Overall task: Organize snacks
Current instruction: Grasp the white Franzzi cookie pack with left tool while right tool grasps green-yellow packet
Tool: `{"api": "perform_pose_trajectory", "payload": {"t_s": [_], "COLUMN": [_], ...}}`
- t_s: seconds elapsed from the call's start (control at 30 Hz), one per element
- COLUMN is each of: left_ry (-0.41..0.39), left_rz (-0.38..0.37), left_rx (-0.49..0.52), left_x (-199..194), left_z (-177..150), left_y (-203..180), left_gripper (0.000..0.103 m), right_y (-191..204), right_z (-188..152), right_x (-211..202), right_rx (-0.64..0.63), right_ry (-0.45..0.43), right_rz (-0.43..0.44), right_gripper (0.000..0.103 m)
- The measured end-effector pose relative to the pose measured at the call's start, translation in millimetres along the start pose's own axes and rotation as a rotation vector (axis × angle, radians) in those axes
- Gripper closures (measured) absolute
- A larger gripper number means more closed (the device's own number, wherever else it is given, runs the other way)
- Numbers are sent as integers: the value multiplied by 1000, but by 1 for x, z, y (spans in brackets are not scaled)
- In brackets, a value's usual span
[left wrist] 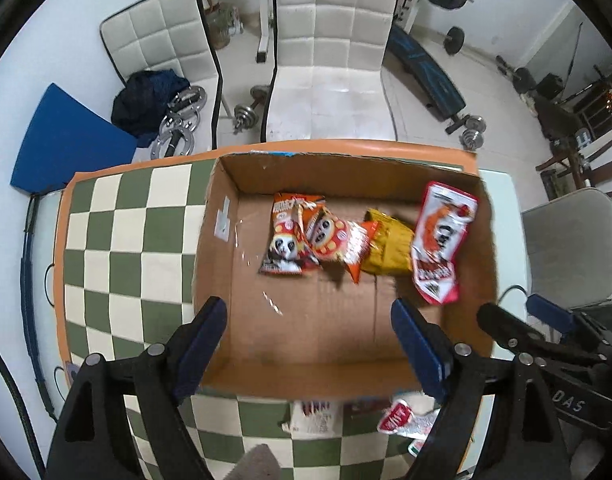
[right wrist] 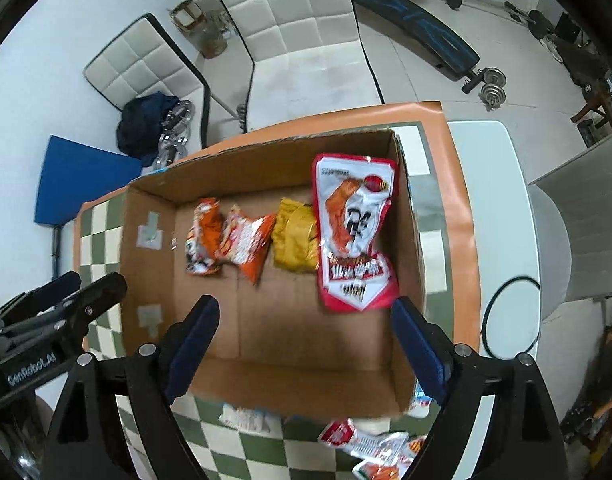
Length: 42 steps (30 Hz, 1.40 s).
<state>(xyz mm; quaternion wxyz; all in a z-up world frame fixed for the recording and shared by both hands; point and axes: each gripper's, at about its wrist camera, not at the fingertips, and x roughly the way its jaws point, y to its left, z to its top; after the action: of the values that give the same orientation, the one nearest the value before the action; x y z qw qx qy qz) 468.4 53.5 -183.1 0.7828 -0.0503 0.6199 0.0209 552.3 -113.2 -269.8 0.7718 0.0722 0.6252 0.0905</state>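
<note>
Inside the cardboard box (left wrist: 241,376), four snack packets are seen lying in a row along the far half of the floor.

From left to right, a panda-print packet (left wrist: 283,240), an orange packet (left wrist: 342,242), a gold packet (left wrist: 388,248) and a large red-and-white pouch (left wrist: 440,240) are laid side by side, the pouch leaning at the right wall. More packets (right wrist: 370,446) are left outside on the checked cloth (left wrist: 117,240), just beside the near wall. Both the left gripper (left wrist: 310,346) and the right gripper (right wrist: 306,344) are held spread wide above the box, nothing being grasped. White chairs (left wrist: 334,60) are seen beyond the table.
</note>
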Motion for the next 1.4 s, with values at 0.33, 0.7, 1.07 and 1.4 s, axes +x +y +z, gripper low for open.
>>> {"api": "perform_pose_trajectory", "payload": {"t_s": [0.33, 0.7, 1.07, 1.4], "left_ry": [-30, 185, 251, 282], "left_rz": [-34, -55, 16, 94], "left_rx": [-4, 23, 86, 12], "left_x": [-29, 45, 93, 127], "left_z": [-111, -201, -217, -197], "left_y": [-20, -54, -82, -43], "left_gripper": [19, 19, 19, 19], "right_y": [-44, -203, -186, -179], "right_z": [-129, -281, -273, -274], "right_x": [-41, 22, 94, 124], "right_rx": [136, 557, 101, -36], "right_ry": [-33, 94, 285, 358], "right_rz": [90, 137, -29, -109], "right_gripper": [11, 11, 17, 66]}}
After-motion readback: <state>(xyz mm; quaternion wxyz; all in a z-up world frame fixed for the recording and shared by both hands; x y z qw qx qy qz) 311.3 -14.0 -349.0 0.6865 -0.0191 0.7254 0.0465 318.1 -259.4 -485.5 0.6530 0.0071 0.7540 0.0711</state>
